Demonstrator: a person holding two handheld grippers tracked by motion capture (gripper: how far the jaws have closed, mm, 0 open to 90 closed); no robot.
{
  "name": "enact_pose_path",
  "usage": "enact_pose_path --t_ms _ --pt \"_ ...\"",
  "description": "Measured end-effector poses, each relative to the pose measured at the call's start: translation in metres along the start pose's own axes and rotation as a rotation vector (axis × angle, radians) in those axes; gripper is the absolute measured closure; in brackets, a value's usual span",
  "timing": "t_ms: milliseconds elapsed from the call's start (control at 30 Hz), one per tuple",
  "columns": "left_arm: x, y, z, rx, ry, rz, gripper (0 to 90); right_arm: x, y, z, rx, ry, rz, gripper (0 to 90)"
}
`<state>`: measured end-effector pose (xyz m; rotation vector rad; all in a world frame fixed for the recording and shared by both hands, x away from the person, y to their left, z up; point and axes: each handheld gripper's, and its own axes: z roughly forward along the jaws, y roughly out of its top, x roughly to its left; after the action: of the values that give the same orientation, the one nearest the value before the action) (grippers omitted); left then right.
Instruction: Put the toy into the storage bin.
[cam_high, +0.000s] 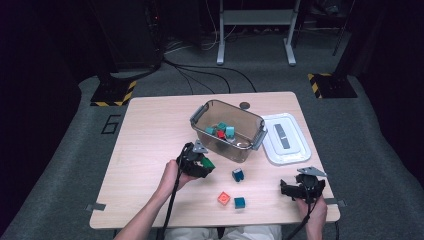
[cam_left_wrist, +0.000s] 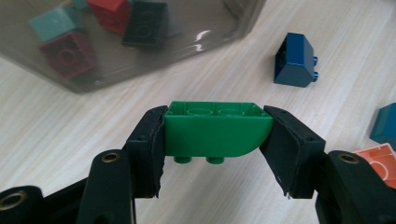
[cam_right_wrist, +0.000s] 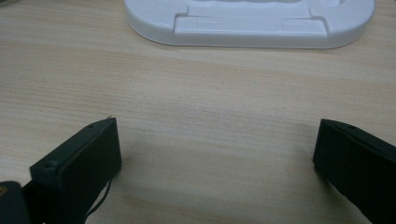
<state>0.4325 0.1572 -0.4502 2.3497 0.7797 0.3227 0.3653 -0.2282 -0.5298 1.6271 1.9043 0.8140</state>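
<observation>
A: What sits nearest the person?

B: Two forearms come in from the near edge of a light wooden table. The right tongs rest low at the near right corner, jaws spread wide with nothing between them; in the right gripper view, bare wood lies between the two black jaws.

A: And the left hand?

B: The left tongs are closed on a green brick, one pad pressing each short end. The brick is held off the table with its studs pointing down and its hollow underside up, one lower corner rounded. In the high view it sits just in front of the bin's near wall.

A: What lies loose on the table?

B: An orange brick and a teal brick lie side by side near the front edge. A dark blue brick stands a little farther in, between them and the bin.

A: And beyond that?

B: A clear grey plastic bin holds teal, red, dark red and dark bricks. Its white lid lies flat just to the right of it. On the grey carpet left of the table, an outlined "6" is marked. No brand or label can be read on the bricks, the bin or the lid.
</observation>
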Motion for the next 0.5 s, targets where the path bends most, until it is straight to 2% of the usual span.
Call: enact_pose_path --t_ms 500 --pt "0.021 0.012 -0.026 -0.032 0.052 -0.012 42.8 0.000 0.000 0.000 0.000 0.000 0.000 0.3"
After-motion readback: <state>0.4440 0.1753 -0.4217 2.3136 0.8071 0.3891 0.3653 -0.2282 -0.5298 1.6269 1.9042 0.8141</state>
